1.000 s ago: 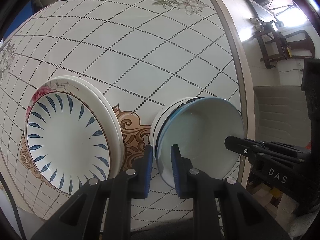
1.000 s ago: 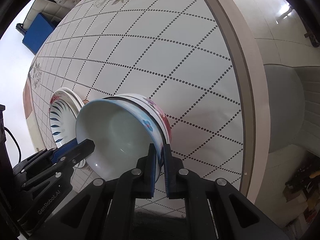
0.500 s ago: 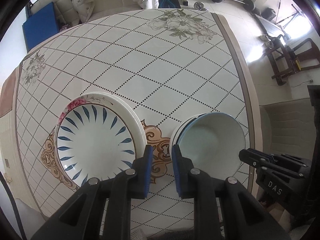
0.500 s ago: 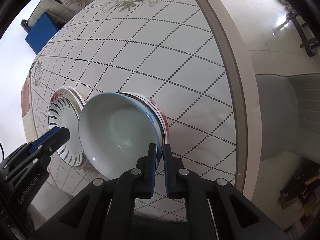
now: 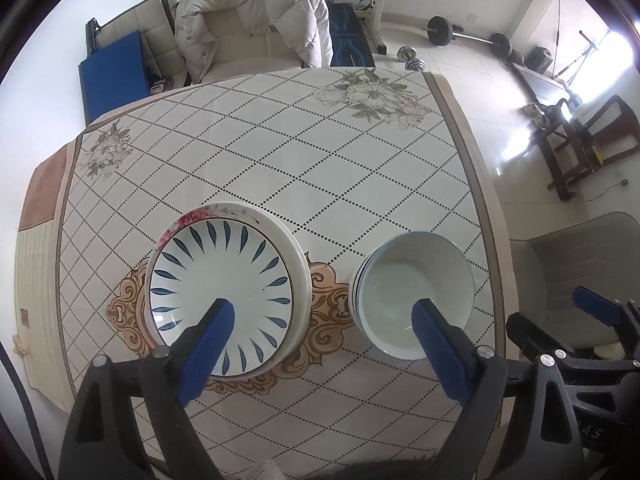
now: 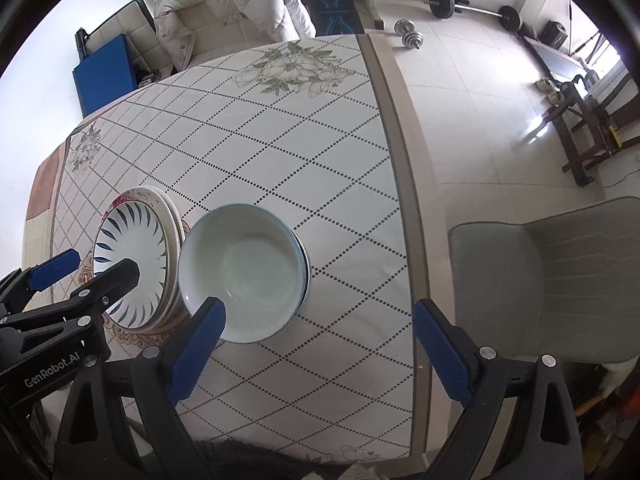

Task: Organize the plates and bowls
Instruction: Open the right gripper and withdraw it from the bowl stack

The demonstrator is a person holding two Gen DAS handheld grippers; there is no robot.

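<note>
Left hand-held gripper (image 5: 324, 312): released, jaws spread wide and nothing between them; they have just been opening. It points steeply down at the bench (image 5: 280, 168).
Right hand-held gripper (image 6: 320, 316): also released, jaws wide and bare, just been opening too. It shows in the left wrist view at the lower right edge.
Stack of plates (image 5: 224, 296): lies under the left finger (image 5: 208, 340) of the left hand-held gripper, flat on the bench. The top plate has blue leaf strokes; a plate with a pink flower rim peeks out beneath it.
Stack of bowls (image 5: 412, 292): lies under the right finger of the left hand-held gripper, and under the left finger of the right hand-held gripper in the right wrist view. Upright, nested, pale inside with a blue rim.
Relation between stacks: just beside each other, close together; whether they touch I cannot tell.
Key relation for the next move: both stacks sit below and slightly ahead of the fingertips. The left hand is nearer the plates, the right hand nearer the bowls. Both are round, so no long axis governs the approach.
Task progress: judged near done, since plates sit with plates, bowls with bowls, and no loose crockery shows on the bench.
Surroundings: a grey chair (image 6: 552, 280) stands off the right bench edge.
</note>
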